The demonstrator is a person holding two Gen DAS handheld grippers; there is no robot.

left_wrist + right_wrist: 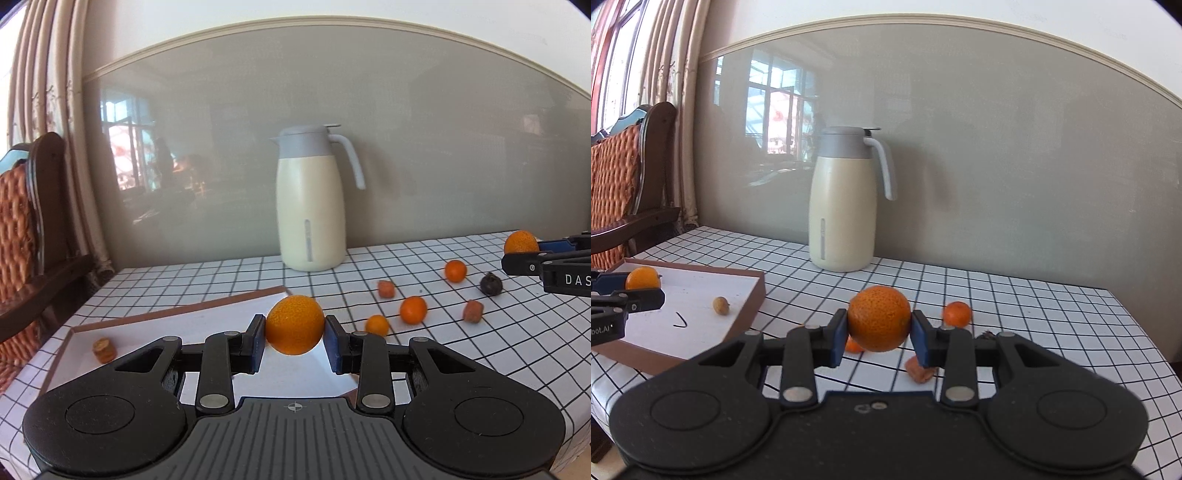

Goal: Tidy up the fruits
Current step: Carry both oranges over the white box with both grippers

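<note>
The left gripper (294, 326) has its blue pads pressed against the two sides of an orange (294, 325), which sits right between the fingertips and is lifted clear of the surface, above the white floor of a shallow brown-rimmed tray (173, 312). The jaws stand only as far apart as the fruit is wide. One small brownish fruit (104, 349) lies in the tray near its left wall.

The right gripper (879, 321) is likewise clamped on a second orange (879, 318), held in the air over the checked tablecloth (1015, 295), to the right of the tray (its fingers meet the fruit at its widest part).

Loose on the cloth between the two grippers lie several small mandarins (413, 309), two reddish-brown pieces (473, 311) and one dark, nearly black fruit (491, 283). A cream thermal jug (312, 199) with a grey lid stands at the back against the wall, well apart from both grippers.
</note>
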